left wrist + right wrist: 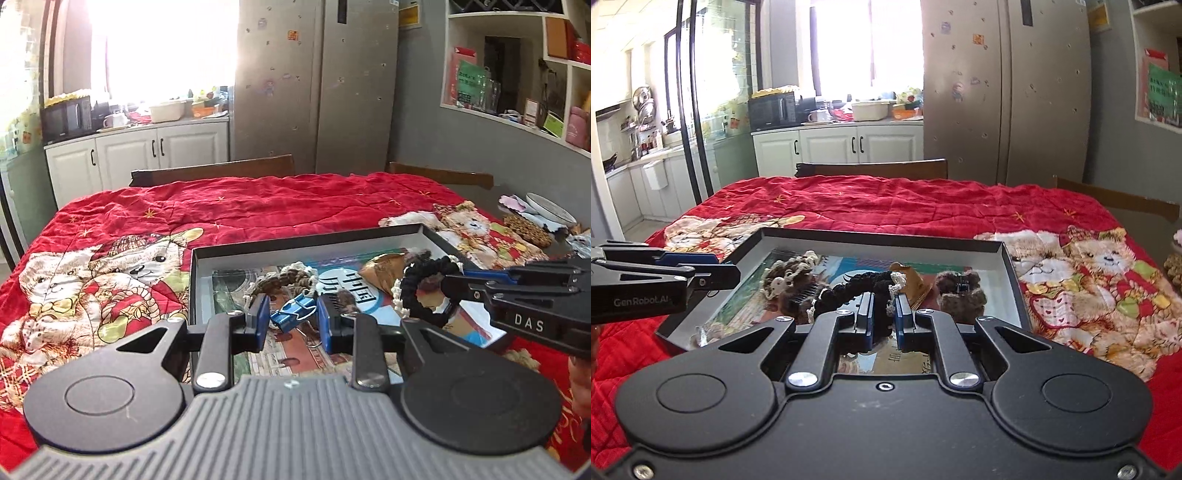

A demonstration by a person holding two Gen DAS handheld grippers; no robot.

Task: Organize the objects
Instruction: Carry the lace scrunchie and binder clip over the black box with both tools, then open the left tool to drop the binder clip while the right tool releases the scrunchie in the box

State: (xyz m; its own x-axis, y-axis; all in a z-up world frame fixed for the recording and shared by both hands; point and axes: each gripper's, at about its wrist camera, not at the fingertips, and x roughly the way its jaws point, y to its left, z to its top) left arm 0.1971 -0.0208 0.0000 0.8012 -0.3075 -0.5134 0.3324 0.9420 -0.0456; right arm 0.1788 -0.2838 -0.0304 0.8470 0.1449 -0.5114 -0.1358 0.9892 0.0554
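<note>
A shallow black box lies on the red bear-print quilt. It holds picture cards, brown crocheted hair ties, a gold item and a fuzzy brown clip. My left gripper is over the box's near side, its blue pads on either side of a blue binder clip and holding it. My right gripper is shut on a black scrunchie with white lace trim, held above the box.
Wooden chairs stand behind the table. At the right edge lie a white plate and a brown patterned item. A fridge, cabinets and shelves are further back.
</note>
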